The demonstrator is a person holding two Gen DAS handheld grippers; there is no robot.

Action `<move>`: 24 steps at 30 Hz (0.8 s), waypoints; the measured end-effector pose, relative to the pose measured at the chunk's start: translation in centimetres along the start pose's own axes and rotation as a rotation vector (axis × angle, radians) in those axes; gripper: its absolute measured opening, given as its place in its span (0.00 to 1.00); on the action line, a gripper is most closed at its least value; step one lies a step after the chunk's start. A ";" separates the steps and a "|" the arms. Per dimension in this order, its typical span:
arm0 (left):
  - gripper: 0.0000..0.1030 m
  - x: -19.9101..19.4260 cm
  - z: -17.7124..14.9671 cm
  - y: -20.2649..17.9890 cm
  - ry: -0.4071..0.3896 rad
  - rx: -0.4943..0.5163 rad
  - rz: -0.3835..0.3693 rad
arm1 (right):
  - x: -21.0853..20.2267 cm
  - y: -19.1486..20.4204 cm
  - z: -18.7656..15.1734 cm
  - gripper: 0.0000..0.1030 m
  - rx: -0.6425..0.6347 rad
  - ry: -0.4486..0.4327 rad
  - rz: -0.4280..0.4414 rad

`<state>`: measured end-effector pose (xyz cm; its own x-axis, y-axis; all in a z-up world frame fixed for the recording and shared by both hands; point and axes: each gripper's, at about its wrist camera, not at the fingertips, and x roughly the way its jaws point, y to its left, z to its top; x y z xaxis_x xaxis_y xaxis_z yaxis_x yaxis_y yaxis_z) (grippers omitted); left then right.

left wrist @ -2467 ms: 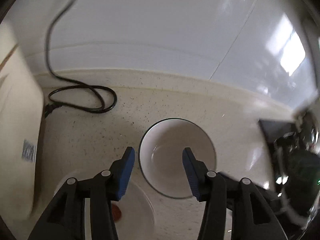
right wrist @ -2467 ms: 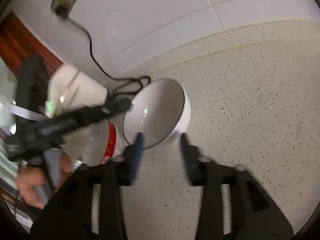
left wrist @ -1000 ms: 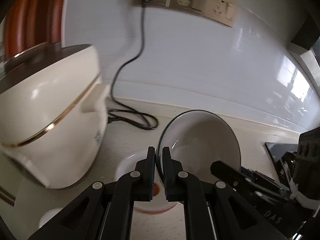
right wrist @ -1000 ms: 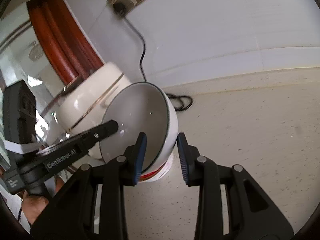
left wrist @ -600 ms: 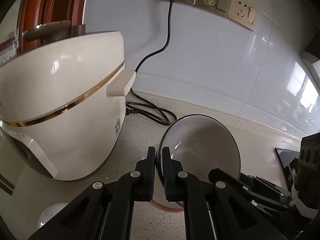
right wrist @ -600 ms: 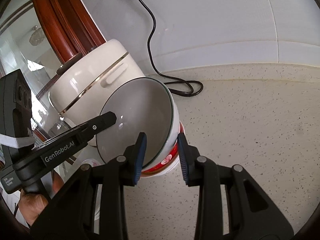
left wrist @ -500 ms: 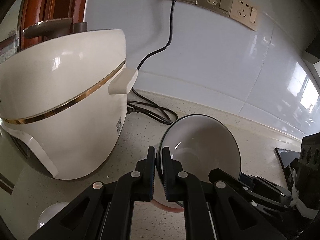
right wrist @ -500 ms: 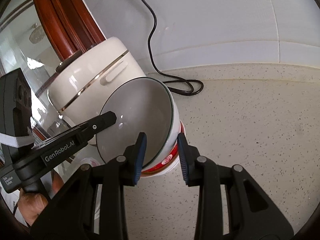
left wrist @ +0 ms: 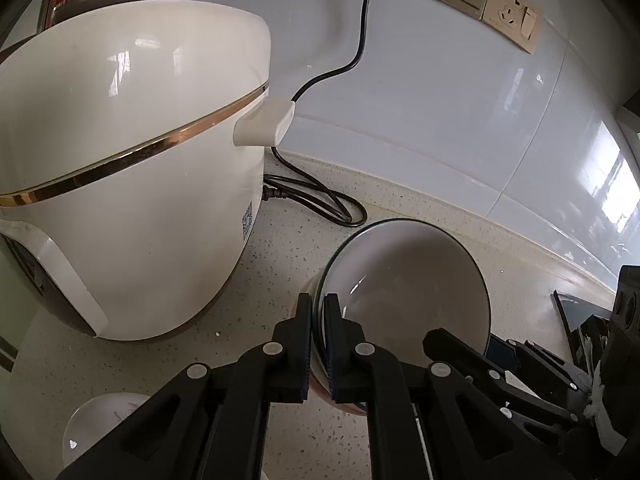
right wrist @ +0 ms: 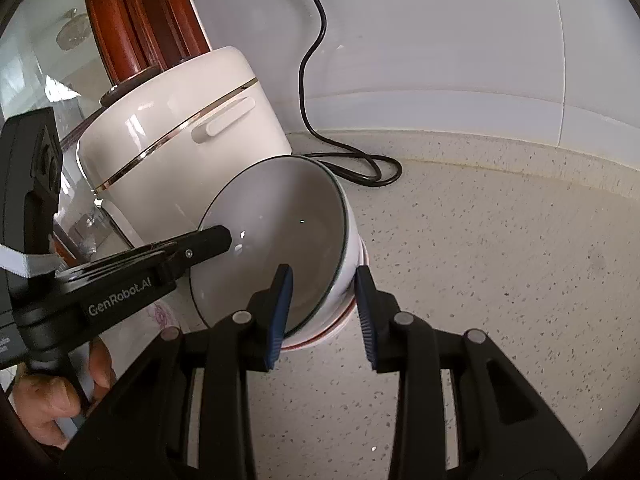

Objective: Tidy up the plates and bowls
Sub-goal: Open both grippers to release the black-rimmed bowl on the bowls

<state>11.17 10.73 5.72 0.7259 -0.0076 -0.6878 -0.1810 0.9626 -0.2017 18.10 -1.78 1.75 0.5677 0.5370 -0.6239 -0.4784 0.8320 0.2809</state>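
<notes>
Where "GenRobot.AI" marks it, left hand-held gripper (left wrist: pixel 317 322) pinching bowl (left wrist: pixel 404 284) rim, right hand-held gripper (right wrist: pixel 323 304) loosely straddling rim.

A white bowl (left wrist: pixel 404 280) with a thin dark rim sits tilted atop a red-trimmed bowl (right wrist: pixel 340 330).

Both wrist views look closely along their fingers, sharing the bowl (left wrist: pixel 404 292) from opposite sides.
</notes>
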 end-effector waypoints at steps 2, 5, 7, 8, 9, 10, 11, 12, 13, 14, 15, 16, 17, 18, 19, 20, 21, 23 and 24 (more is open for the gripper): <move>0.06 0.2 0.0 0.0 0.000 0.006 0.006 | 0.0 0.2 -0.1 0.38 -0.017 -0.002 -0.014; 0.07 0.5 0.0 0.2 0.000 0.006 0.019 | -0.1 0.6 -0.1 0.39 -0.049 -0.012 -0.054; 0.07 0.6 0.0 0.4 0.003 0.000 0.011 | -0.5 0.7 0.0 0.45 -0.048 -0.023 -0.055; 0.07 0.6 0.1 0.4 0.004 0.002 0.013 | -0.6 0.6 0.0 0.48 -0.047 -0.028 -0.053; 0.07 0.6 0.0 0.4 0.005 0.002 0.015 | -0.7 0.6 0.0 0.48 -0.049 -0.033 -0.056; 0.07 0.6 0.0 0.4 0.007 0.000 0.015 | -0.8 0.5 0.1 0.49 -0.047 -0.036 -0.061; 0.07 0.6 0.0 0.5 0.009 -0.007 0.013 | -0.9 0.4 0.1 0.49 -0.041 -0.037 -0.062; 0.08 0.7 0.0 0.6 0.015 -0.008 0.015 | -0.9 0.1 0.1 0.54 -0.031 -0.038 -0.063; 0.08 0.8 0.0 0.5 0.020 -0.006 0.015 | -1.0 -0.1 0.1 0.57 -0.017 -0.039 -0.061; 0.08 0.7 -0.1 0.5 0.021 -0.012 0.014 | -1.1 -0.5 0.2 0.64 0.004 -0.042 -0.054; 0.10 0.8 0.0 0.7 0.024 -0.025 0.005 | -1.2 -0.8 0.2 0.68 0.020 -0.043 -0.041; 0.12 0.8 0.0 0.8 0.027 -0.034 -0.003 | -1.2 -1.2 0.2 0.70 0.047 -0.039 -0.016; 0.15 0.9 -0.1 0.9 0.031 -0.042 -0.014 | -1.2 -1.6 0.3 0.72 0.072 -0.034 0.003; 0.27 1.0 0.0 1.1 0.035 -0.057 -0.037 | -1.1 -2.2 0.3 0.73 0.105 -0.027 0.021; 0.46 1.2 0.0 1.4 0.045 -0.081 -0.063 | -1.0 -2.6 0.3 0.74 0.127 -0.021 0.033; 0.54 1.4 0.0 1.7 0.051 -0.108 -0.089 | -0.8 -3.1 0.2 0.75 0.155 -0.013 0.053; 0.58 1.5 -0.1 2.0 0.052 -0.127 -0.108 | -0.6 -3.6 0.0 0.76 0.187 -0.003 0.079; 0.58 1.7 -0.2 2.3 0.057 -0.151 -0.132 | 0.1 -4.8 -0.3 0.76 0.260 0.022 0.125; 0.58 2.0 -0.2 2.4 0.068 -0.164 -0.150 | 0.4 -5.4 -0.5 0.77 0.295 0.035 0.147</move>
<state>12.04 12.94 3.69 0.7071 -0.1714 -0.6860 -0.1835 0.8925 -0.4121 20.61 -6.12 -0.40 0.4810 0.6536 -0.5843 -0.3361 0.7530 0.5656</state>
